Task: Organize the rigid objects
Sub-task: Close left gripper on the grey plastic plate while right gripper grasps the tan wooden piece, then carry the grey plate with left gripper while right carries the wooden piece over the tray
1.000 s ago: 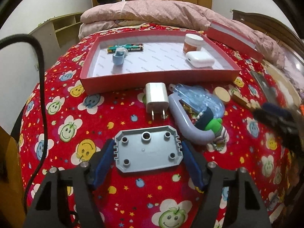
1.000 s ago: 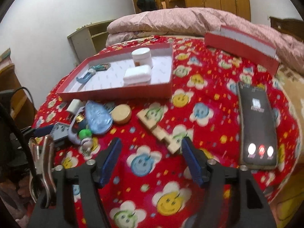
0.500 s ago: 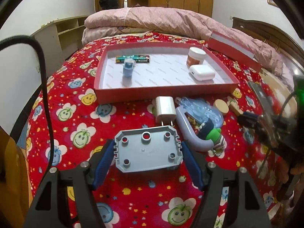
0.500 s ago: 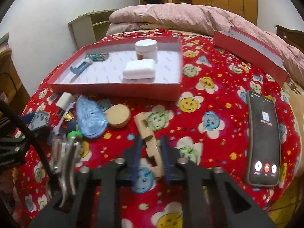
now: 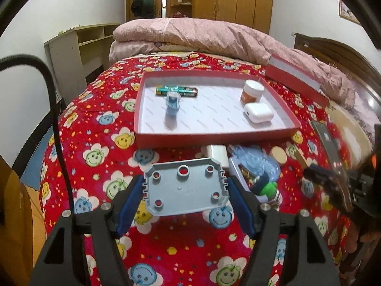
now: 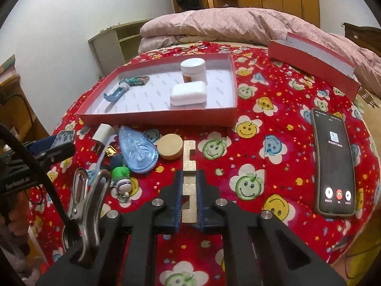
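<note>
While lifted, gray plate (image 5: 184,187) beside tray (image 5: 214,138).

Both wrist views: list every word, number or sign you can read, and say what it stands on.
None reads in full.
Phone screen: one line of small characters under an icon, three round call buttons with captions; too small to read.
Left gripper body at the right view's left edge: printed white lettering, blurred, roughly "Gen0000…"; not certain.
Red tray liner: faint repeated grey marks, illegible.
Green tube in the tray: printed wrapper, blurred.
</note>
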`<action>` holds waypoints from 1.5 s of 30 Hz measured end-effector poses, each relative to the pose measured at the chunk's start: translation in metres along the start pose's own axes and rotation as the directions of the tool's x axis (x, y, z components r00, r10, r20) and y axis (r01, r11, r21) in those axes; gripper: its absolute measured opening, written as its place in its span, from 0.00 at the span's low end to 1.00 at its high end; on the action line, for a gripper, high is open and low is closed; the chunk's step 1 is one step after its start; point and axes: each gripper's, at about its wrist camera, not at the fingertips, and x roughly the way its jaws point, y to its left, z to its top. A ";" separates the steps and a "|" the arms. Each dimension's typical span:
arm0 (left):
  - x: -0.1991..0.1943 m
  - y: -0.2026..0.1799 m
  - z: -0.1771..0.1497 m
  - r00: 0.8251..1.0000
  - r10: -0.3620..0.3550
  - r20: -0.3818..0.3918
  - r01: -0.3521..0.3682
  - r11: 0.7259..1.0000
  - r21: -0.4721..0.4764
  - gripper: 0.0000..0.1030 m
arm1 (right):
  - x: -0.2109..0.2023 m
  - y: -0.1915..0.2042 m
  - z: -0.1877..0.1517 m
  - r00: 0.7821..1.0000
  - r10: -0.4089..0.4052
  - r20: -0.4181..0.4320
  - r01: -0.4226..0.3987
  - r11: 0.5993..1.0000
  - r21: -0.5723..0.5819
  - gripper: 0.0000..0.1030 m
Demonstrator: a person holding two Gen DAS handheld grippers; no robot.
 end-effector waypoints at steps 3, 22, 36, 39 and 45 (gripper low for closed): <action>0.000 0.004 0.008 1.000 -0.009 0.015 0.009 1.000 -0.005 0.72 | -0.002 0.000 0.002 1.000 0.001 0.000 -0.001 1.000 0.014 0.12; 0.034 0.005 0.068 0.999 -0.023 0.026 0.023 1.000 -0.014 0.72 | -0.008 -0.002 0.046 0.998 0.029 0.055 -0.033 0.997 0.073 0.12; 0.081 0.002 0.080 0.999 -0.005 -0.035 0.005 1.000 -0.001 0.72 | 0.031 -0.010 0.087 0.998 -0.021 0.063 0.016 0.997 0.076 0.12; 0.091 0.001 0.081 0.999 -0.001 -0.043 0.001 1.000 0.006 0.72 | 0.039 -0.012 0.094 0.997 -0.043 0.065 0.038 0.997 0.072 0.12; 0.106 0.004 0.084 0.998 0.004 -0.061 -0.004 1.000 0.003 0.72 | 0.056 -0.019 0.106 0.996 -0.072 0.058 0.067 0.994 0.082 0.12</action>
